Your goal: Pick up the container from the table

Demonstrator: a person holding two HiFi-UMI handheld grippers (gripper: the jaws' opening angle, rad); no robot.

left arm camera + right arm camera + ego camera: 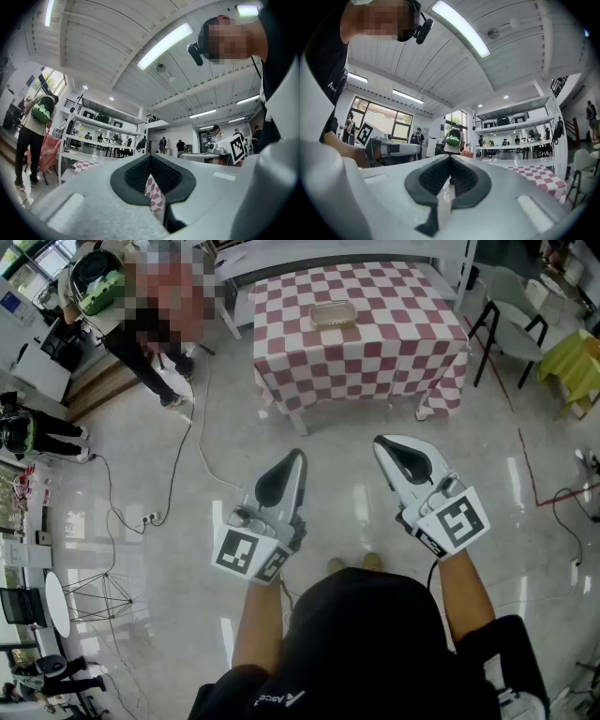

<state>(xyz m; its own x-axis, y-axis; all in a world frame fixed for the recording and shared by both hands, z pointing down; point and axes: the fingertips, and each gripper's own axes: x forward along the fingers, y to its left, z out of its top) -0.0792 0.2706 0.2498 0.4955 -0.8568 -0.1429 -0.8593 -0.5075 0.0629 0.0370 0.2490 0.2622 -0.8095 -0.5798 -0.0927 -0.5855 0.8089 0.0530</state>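
Note:
A clear shallow container (333, 313) lies on the table (375, 348) with the red-and-white checked cloth, far ahead across the glossy floor. Both grippers are held side by side in front of me, well short of the table. My left gripper (298, 458) has its jaws together and nothing held; in the left gripper view (150, 157) a strip of the checked cloth (153, 193) shows through the slit below the tips. My right gripper (380, 442) is also shut and empty (450, 158), with the table's corner (536, 174) off to its right.
A person (150, 352) stands at the back left near a wooden step. Cables (178, 465) and a power strip (150, 518) lie on the floor to the left. Chairs (514, 324) and a yellow-green cover (577, 367) stand right of the table. Red tape (530, 474) marks the floor.

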